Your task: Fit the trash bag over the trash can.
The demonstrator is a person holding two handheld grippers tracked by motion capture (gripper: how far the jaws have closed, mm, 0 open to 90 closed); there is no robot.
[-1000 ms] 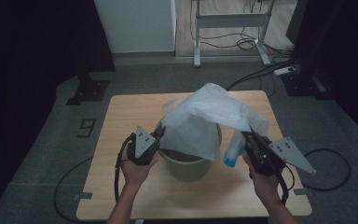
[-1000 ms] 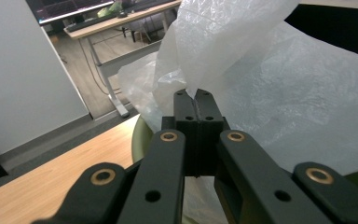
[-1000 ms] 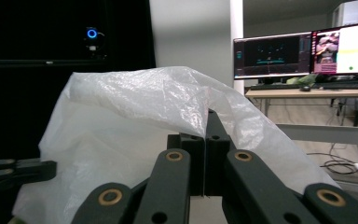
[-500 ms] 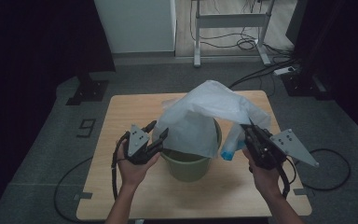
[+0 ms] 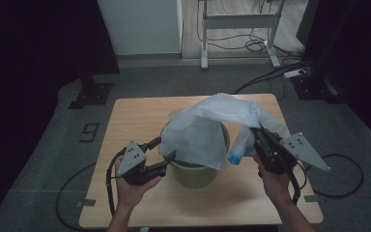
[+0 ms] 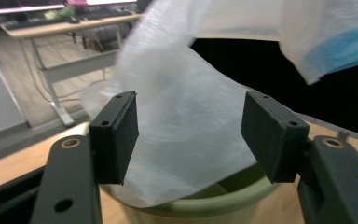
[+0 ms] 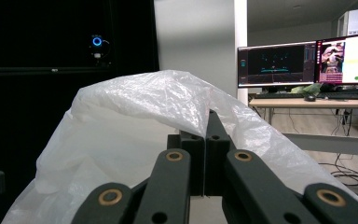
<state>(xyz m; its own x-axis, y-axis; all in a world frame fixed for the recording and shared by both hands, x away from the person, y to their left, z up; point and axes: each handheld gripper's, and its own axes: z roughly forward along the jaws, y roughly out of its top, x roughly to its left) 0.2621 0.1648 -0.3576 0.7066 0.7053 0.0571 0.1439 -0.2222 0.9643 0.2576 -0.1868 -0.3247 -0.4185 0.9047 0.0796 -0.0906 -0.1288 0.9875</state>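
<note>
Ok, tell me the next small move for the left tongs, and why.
Probably ease the left tongs forward and shut them on the hanging edge of the white bag. They stand open facing that sheet just above the green bin, while the right tongs already pinch the bag's other side.

Readable marks: a large pale digit "9" (image 5: 91, 131) on the grey floor left of the wooden table, seen from the high view | monitor screens (image 7: 307, 58) in the right gripper view show lettering too small to read | nothing else legible
</note>
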